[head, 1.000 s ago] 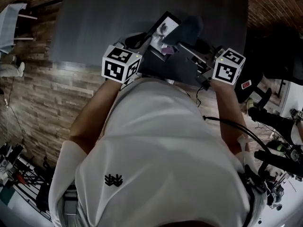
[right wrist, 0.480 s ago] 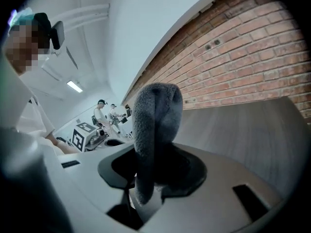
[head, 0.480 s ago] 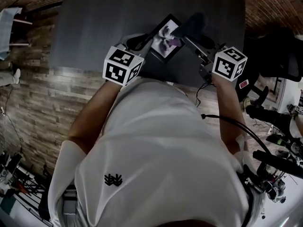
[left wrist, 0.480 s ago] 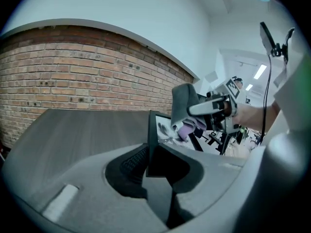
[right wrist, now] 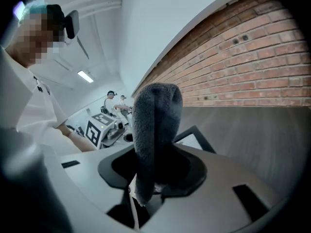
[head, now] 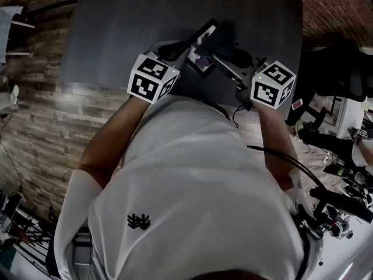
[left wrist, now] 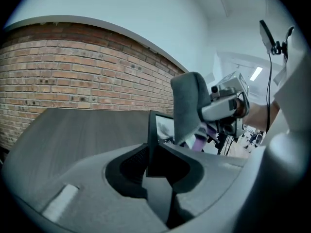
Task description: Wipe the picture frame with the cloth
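A black picture frame [head: 201,35] stands tilted above the dark table [head: 128,22], with my left gripper [head: 182,52] shut on its lower left edge. In the left gripper view the frame [left wrist: 152,141] sits edge-on between the jaws of the left gripper [left wrist: 156,168]. My right gripper [head: 220,56] is shut on a dark grey cloth [head: 225,36], which lies against the frame's picture side and hides most of it. From the right gripper view, the cloth [right wrist: 154,130] rises out of the right gripper [right wrist: 153,178], with a corner of the frame [right wrist: 195,136] behind it.
A brick wall [left wrist: 73,67] runs behind the table. The table's near edge [head: 105,80] borders a floor of stone-like strips. Cables and equipment [head: 332,156] lie on the floor at the right. The person's torso [head: 192,191] fills the lower half of the head view.
My right gripper has moved left with the cloth, which now covers most of the picture. The left gripper and frame have barely shifted.
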`<control>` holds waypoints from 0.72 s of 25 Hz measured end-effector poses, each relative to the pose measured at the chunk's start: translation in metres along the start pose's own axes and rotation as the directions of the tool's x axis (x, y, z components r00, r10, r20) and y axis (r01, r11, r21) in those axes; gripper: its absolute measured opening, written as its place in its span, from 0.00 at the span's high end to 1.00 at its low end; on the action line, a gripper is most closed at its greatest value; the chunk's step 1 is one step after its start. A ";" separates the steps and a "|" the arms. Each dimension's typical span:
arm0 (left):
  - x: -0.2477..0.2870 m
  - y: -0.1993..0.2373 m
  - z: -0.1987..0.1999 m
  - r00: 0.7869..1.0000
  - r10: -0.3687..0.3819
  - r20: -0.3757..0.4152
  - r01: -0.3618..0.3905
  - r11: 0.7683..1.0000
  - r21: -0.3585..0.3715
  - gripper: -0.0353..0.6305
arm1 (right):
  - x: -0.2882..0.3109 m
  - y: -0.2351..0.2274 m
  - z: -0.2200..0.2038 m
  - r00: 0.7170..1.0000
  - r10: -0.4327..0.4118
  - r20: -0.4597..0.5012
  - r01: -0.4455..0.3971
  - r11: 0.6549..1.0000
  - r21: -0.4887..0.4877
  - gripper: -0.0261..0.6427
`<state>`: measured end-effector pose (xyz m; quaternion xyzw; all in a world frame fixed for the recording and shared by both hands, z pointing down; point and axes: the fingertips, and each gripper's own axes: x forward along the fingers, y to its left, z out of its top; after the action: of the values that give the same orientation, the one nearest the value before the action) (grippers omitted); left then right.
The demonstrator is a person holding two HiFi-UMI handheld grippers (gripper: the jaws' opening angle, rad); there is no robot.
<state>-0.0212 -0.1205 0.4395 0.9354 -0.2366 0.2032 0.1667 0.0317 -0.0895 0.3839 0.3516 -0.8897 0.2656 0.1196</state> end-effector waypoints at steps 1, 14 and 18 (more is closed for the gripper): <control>-0.003 0.002 -0.001 1.000 -0.003 -0.002 0.003 1.000 0.002 0.84 | 0.010 0.009 -0.005 1.000 0.012 -0.021 -0.012 1.000 -0.005 0.75; 0.009 -0.004 0.005 0.998 -0.061 -0.006 0.061 0.998 0.033 0.84 | -0.027 -0.070 0.018 0.951 -0.309 -0.010 0.307 0.948 -0.081 0.75; 0.012 -0.004 0.004 0.997 -0.071 -0.013 0.071 0.997 0.036 0.84 | -0.024 -0.055 0.032 0.962 -0.272 0.022 0.273 0.956 -0.106 0.75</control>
<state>-0.0085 -0.1234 0.4403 0.9448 -0.1987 0.2068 0.1582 0.0861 -0.1280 0.3693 0.4646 -0.8464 0.1966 0.1706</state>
